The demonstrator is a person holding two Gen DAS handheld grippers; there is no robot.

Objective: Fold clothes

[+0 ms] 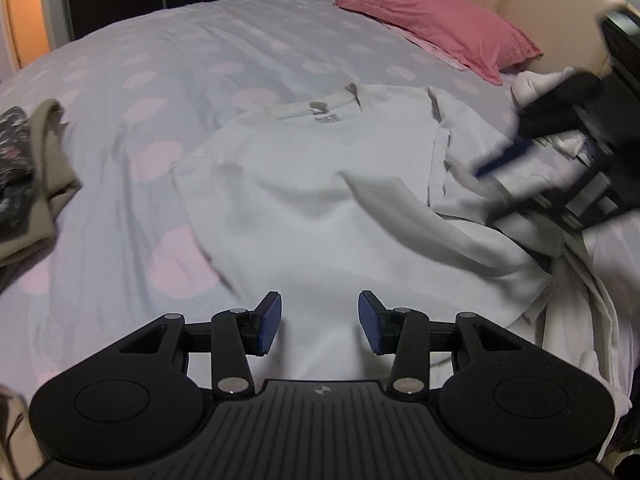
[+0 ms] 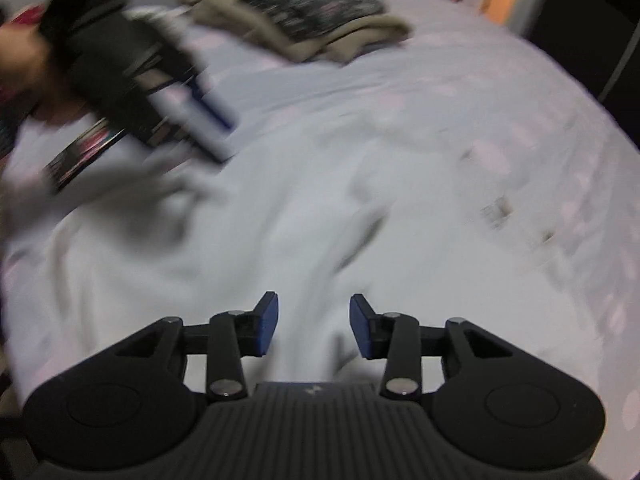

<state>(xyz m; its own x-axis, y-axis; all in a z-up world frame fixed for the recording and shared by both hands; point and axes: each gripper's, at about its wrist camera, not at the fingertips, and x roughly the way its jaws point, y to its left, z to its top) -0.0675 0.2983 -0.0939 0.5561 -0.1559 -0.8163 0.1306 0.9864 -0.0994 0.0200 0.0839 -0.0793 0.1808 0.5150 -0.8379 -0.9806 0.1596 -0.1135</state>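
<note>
The left gripper (image 1: 319, 322) has its 2 blue-padded fingers (image 1: 269, 322) spread with nothing between them, hovering over the near hem of a white T-shirt (image 1: 304, 184). The shirt lies flat on the bed (image 1: 168, 80), collar away, 1 sleeve folded across its body. The right gripper (image 2: 313, 326) also has its fingers (image 2: 266, 324) parted and empty above rumpled white cloth; that view is blurred. A pink pillow (image 1: 432, 24) lies beyond the shirt, and a pile of folded clothes (image 1: 28, 176) sits to the left.
</note>
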